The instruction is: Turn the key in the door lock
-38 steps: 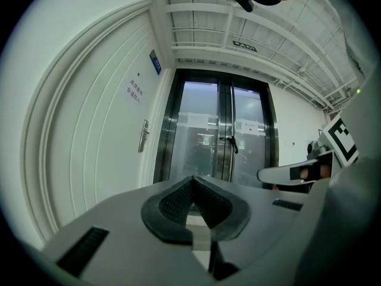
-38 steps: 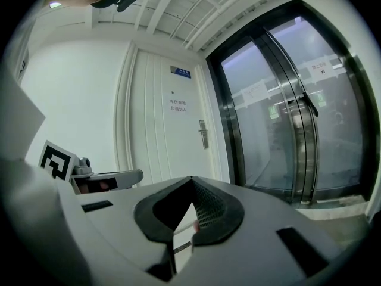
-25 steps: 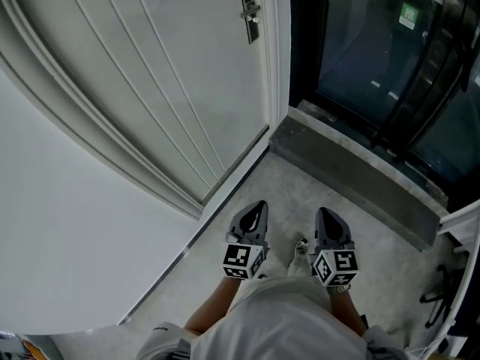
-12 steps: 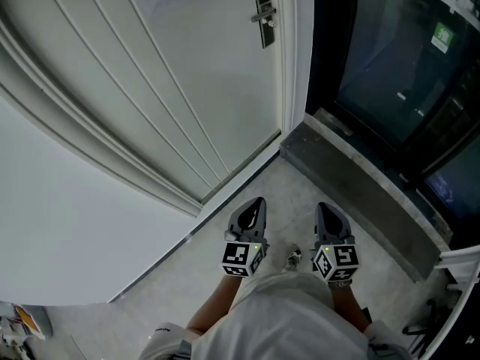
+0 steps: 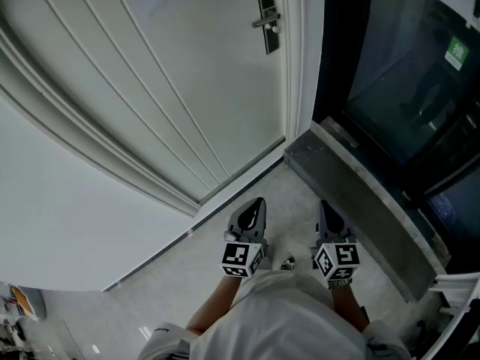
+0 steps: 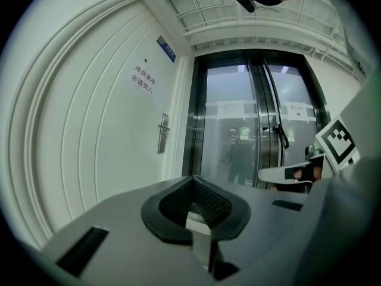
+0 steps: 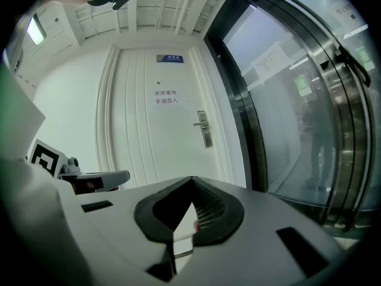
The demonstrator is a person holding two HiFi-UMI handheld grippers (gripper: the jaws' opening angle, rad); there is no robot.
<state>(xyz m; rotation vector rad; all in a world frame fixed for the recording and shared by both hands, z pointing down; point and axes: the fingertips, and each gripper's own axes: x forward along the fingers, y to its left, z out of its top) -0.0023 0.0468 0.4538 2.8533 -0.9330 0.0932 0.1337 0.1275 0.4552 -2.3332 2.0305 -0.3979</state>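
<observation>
Slid rightward since a second ago: lock plate [image 5: 266,19] on white door [image 5: 202,88], now at twelve o'clock, well apart from left gripper [image 5: 259,203] and right gripper [image 5: 324,205], both with jaws pressed together.

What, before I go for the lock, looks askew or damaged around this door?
Nothing stands out. The white door sits shut in its frame, its lock plate straight and the lever handle level. The left gripper and right gripper are shut, empty, and well short of it.
</observation>
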